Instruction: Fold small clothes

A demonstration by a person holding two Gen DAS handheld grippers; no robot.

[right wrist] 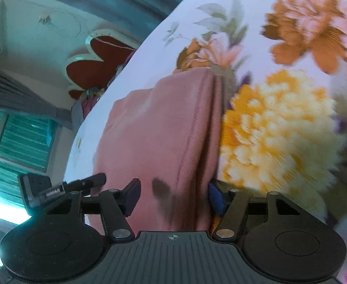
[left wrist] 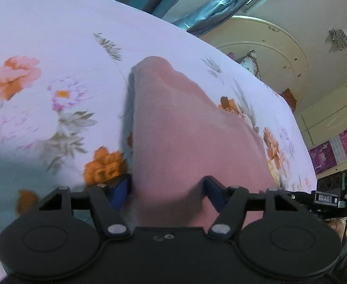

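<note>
A small pink knit garment (left wrist: pixel 173 127) lies on a floral bedsheet (left wrist: pixel 43 59) and runs from my left gripper (left wrist: pixel 167 189) away across the bed. The blue-padded fingers (left wrist: pixel 120 190) stand apart with the cloth bunched between them. In the right wrist view the same pink garment (right wrist: pixel 159 127) lies folded in layers, with a dark spot near its close end. My right gripper (right wrist: pixel 173 196) has its fingers (right wrist: pixel 214 197) wide apart, one on each side of the cloth. Whether either gripper pinches the cloth is hidden.
The bedsheet (right wrist: pixel 279 118) has large orange, yellow and pink flowers. The other gripper (left wrist: pixel 331 196) shows at the right edge of the left wrist view and at the left (right wrist: pixel 41 191) of the right wrist view. A headboard (left wrist: pixel 268 54), curtains and a window lie beyond the bed.
</note>
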